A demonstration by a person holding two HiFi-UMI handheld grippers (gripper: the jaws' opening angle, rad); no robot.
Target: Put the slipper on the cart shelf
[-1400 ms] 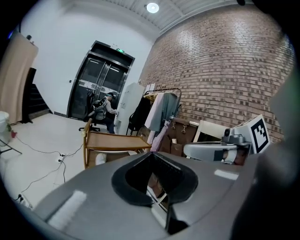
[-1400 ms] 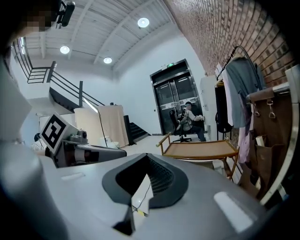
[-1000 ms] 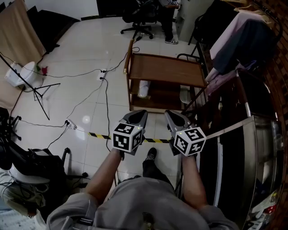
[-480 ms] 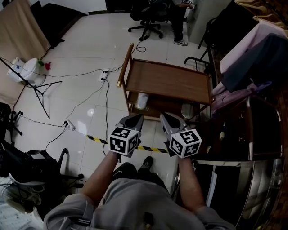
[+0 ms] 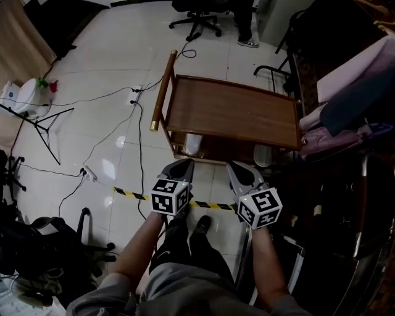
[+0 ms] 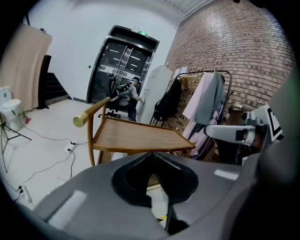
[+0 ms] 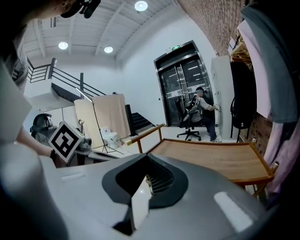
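Observation:
The wooden cart (image 5: 229,113) stands just ahead of me, with its top board bare and a brass-tipped handle (image 5: 162,92) on its left side. On its lower shelf lie two pale things, one at the left (image 5: 192,144) and one at the right (image 5: 261,155); I cannot tell whether either is the slipper. My left gripper (image 5: 182,164) and right gripper (image 5: 235,167) hover side by side near the cart's front edge, both shut and empty. The cart top (image 6: 137,136) fills the left gripper view beyond the closed jaws (image 6: 151,155). The right gripper (image 7: 147,157) faces the same board (image 7: 211,157).
A clothes rack with hanging garments (image 5: 355,99) crowds the right side. Cables (image 5: 139,129) and a black-and-yellow tape strip (image 5: 133,193) cross the white floor. A tripod stand (image 5: 37,120) is at the left. An office chair with a person (image 5: 203,15) sits beyond the cart.
I have moved closer to the cart, which now looks larger and nearer to both grippers. The grippers stay shut, side by side.

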